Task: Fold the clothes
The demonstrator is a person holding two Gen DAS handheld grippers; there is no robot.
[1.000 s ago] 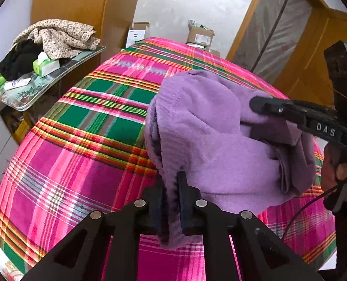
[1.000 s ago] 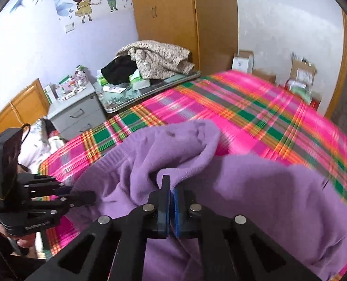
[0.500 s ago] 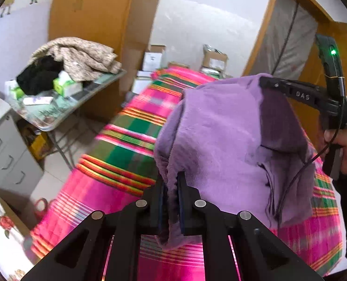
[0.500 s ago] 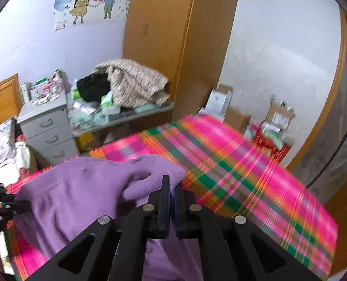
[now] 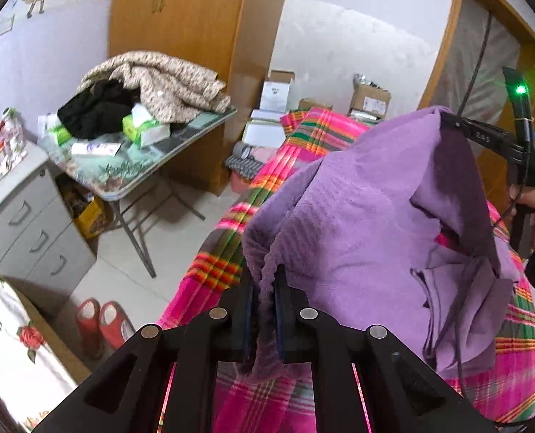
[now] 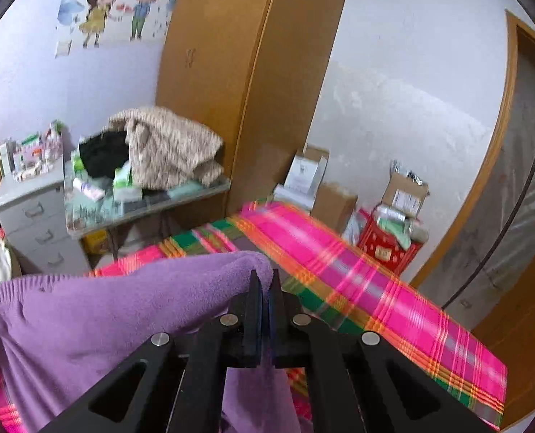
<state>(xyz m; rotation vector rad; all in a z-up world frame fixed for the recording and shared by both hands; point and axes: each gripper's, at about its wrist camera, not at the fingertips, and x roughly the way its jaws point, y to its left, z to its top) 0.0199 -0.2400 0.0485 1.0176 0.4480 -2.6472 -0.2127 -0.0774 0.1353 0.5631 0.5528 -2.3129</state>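
We hold the purple garment (image 5: 368,223) up above the bed (image 6: 357,281), clear of most of the plaid cover, with its lower folds hanging toward it. Our left tongs (image 5: 265,310) pinch a thick rolled edge of the cloth, which bunches between the pads and droops out below them. Our right tongs (image 6: 263,303) are pressed on another edge, higher above the bed; from the left wrist view that edge sits at the garment's top, and the cloth slopes down from it.

We judge the fabric to be a soft, fleecy knit: light, limp, with no stiffness of its own. It sags between the two grips and falls into loose pleats below the right one, so it will only keep a shape once laid on the bed. The nap looks grippy rather than slippery, so a pinch on a hem should hold. The best hold is at hems or corners, well apart along one edge, so the body hangs flat. How the garment is layered lower down we cannot tell; an inner flap hangs doubled there.
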